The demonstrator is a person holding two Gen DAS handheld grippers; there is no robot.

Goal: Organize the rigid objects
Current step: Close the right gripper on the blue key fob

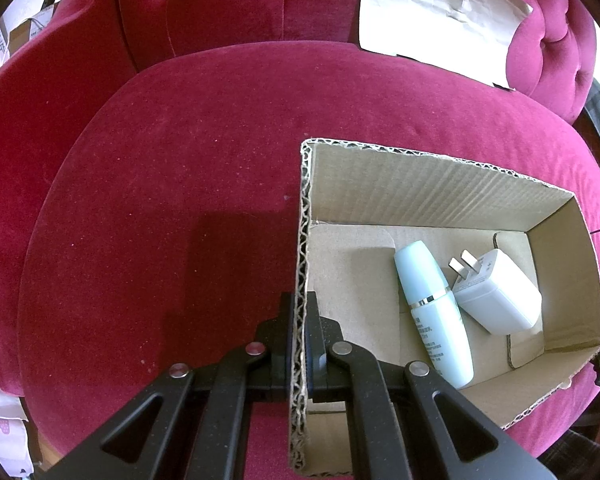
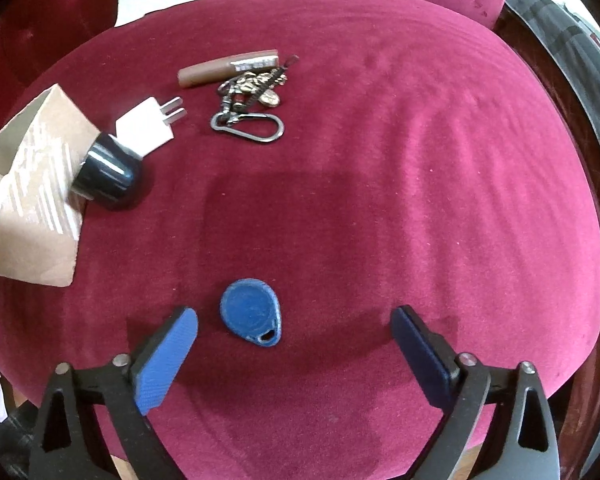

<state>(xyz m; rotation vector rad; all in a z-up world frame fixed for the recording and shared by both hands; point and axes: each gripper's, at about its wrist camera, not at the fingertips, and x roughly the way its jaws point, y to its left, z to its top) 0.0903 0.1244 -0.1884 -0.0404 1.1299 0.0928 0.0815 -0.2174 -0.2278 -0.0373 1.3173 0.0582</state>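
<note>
Steadying the cardboard box point(image 1: 440, 196) on the red velvet seat cushion point(image 1: 160, 200), my left gripper point(image 1: 299, 336) is pressed together on the box's near side wall, one finger outside and one inside, so the carton should not slide while I load it. Inside the box lie a pale blue bottle point(image 1: 432, 312) and, touching it on its right, a white plug adapter point(image 1: 496, 292). Moving rightward in the right wrist view, the box corner point(image 2: 32, 200) sits at the far left of the cushion, with a dark round cap-like object point(image 2: 108, 172) just beside it and a second white plug adapter point(image 2: 148, 124) touching that. Further back rest a brown tube point(image 2: 224, 69) and a keychain with a carabiner point(image 2: 250, 112), near each other. Closest to me is the blue key fob point(image 2: 252, 312), lying flat on the velvet between the fingers of my right gripper point(image 2: 294, 332), which is spread wide and holds nothing. My judgement is that the fob is the piece in hand: it is thin and flat on soft fabric, so I should centre it better, since it sits nearer my left finger point(image 2: 168, 356), press the tips lightly into the cushion, and close across its narrower width before carrying it left to the box.
</note>
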